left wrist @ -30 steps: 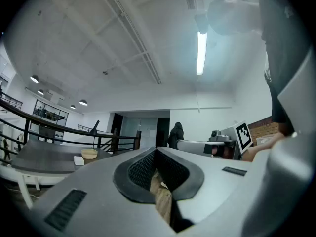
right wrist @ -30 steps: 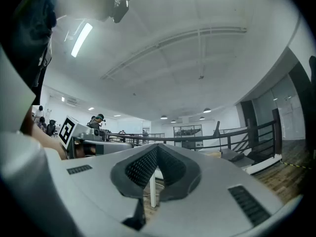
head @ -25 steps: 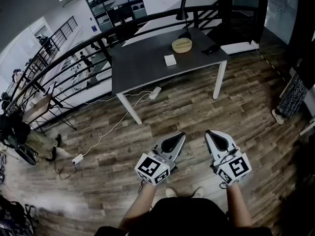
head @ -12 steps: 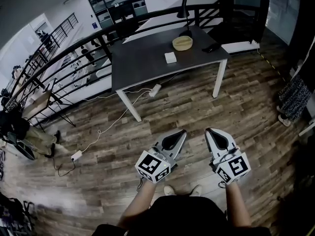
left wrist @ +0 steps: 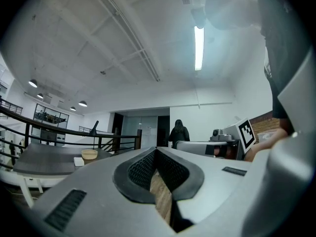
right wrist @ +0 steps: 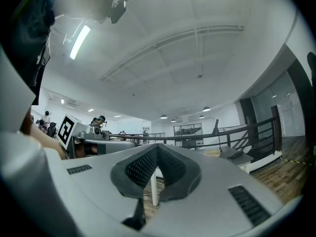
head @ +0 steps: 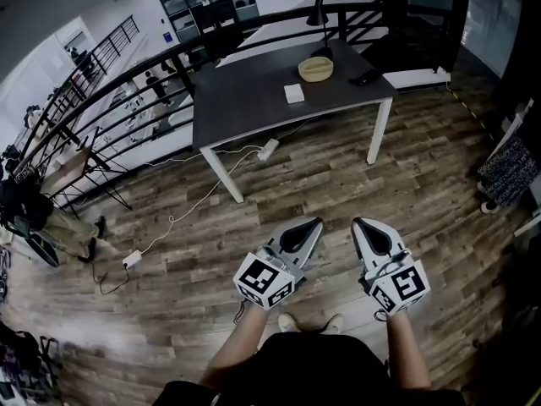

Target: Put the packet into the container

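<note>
- Little has changed over the last second. The left gripper (head: 311,225) and right gripper (head: 360,227) stay low in front of the body, over the wood floor (head: 321,184). The counter (head: 245,100) sits only slightly higher in the head view than before.
- I judge from this that the task has not really started. The person stands well apart from the counter and needs to walk up to it first.
- Both pairs of jaws are closed tip to tip, with nothing between them.
- The packet (head: 293,93), a white square, lies flat on the counter just beside the bowl (head: 315,68), on the person's side and not in it.
- The bowl is the only container. It is too small here to tell its contents, though nothing stands above its rim.
- A dark thing (head: 365,79) lies on the counter to the bowl's right.
</note>
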A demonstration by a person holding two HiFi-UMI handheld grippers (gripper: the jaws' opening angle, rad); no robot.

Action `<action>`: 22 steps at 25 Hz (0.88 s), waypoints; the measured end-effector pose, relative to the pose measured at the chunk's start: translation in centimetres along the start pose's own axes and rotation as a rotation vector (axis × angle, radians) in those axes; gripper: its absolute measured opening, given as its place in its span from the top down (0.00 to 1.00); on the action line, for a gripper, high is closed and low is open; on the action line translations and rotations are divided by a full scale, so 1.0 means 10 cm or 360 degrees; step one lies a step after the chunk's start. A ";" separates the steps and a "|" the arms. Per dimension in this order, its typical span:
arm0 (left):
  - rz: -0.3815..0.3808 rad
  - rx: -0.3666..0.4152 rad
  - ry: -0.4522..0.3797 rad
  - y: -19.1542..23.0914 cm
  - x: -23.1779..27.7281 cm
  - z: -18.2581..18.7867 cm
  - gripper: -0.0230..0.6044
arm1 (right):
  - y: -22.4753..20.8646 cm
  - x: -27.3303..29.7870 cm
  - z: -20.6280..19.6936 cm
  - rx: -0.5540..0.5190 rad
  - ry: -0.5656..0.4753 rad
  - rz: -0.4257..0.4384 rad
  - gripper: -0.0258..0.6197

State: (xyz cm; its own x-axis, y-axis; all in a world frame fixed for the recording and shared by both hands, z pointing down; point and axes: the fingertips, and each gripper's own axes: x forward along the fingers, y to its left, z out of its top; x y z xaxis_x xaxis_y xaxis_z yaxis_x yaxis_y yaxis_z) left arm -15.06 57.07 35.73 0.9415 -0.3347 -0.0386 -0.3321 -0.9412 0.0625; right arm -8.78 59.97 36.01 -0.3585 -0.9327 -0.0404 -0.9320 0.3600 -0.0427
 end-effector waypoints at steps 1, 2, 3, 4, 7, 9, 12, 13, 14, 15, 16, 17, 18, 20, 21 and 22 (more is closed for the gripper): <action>0.0004 0.0004 0.0001 -0.02 0.02 0.01 0.97 | -0.01 -0.01 0.01 0.0000 -0.0001 0.0009 0.95; 0.0009 0.0008 0.0003 -0.05 0.04 0.02 0.97 | -0.02 -0.03 0.01 0.0000 -0.0001 0.0018 0.96; 0.0014 0.0012 0.0005 -0.07 0.06 0.02 0.97 | -0.04 -0.05 0.02 0.0002 -0.0002 0.0027 0.96; 0.0020 0.0015 0.0009 -0.09 0.09 0.03 0.97 | -0.07 -0.06 0.03 0.0004 -0.0003 0.0034 0.95; 0.0043 0.0014 0.0017 -0.16 0.17 0.00 0.97 | -0.15 -0.14 0.02 0.0012 -0.0003 0.0054 0.95; 0.0053 0.0007 0.0018 -0.22 0.25 -0.03 0.97 | -0.21 -0.22 -0.01 0.0014 -0.0002 0.0065 0.96; 0.0053 0.0015 0.0025 -0.33 0.37 -0.08 0.97 | -0.32 -0.30 -0.05 -0.0018 0.0017 0.0084 0.95; 0.0047 0.0020 0.0030 -0.38 0.42 -0.10 0.97 | -0.37 -0.32 -0.06 -0.0033 0.0031 0.0086 0.95; 0.0041 0.0028 0.0035 -0.44 0.46 -0.11 0.97 | -0.43 -0.35 -0.08 -0.0037 0.0042 0.0086 0.95; 0.0041 0.0040 0.0036 -0.48 0.49 -0.12 0.97 | -0.48 -0.37 -0.08 -0.0031 0.0047 0.0085 0.95; 0.0054 0.0054 0.0035 -0.51 0.52 -0.12 0.97 | -0.52 -0.39 -0.09 -0.0021 0.0050 0.0085 0.95; 0.0077 0.0062 0.0032 -0.51 0.53 -0.12 0.97 | -0.54 -0.40 -0.09 -0.0014 0.0051 0.0089 0.96; 0.0100 0.0060 0.0031 -0.49 0.54 -0.12 0.97 | -0.53 -0.40 -0.10 -0.0015 0.0055 0.0095 0.95; 0.0123 0.0039 0.0041 -0.46 0.56 -0.13 0.97 | -0.52 -0.39 -0.13 -0.0027 0.0067 0.0108 0.96; 0.0123 0.0034 0.0050 -0.44 0.58 -0.14 0.97 | -0.52 -0.38 -0.14 -0.0029 0.0070 0.0112 0.96; 0.0124 0.0034 0.0058 -0.42 0.60 -0.15 0.97 | -0.53 -0.36 -0.15 -0.0025 0.0070 0.0115 0.95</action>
State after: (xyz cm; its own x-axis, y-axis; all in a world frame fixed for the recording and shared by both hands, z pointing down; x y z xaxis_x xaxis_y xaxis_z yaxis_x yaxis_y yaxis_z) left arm -7.93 59.12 36.76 0.9142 -0.4053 0.0020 -0.4050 -0.9133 0.0428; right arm -2.59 61.40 37.90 -0.4268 -0.9044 0.0011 -0.9041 0.4266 -0.0257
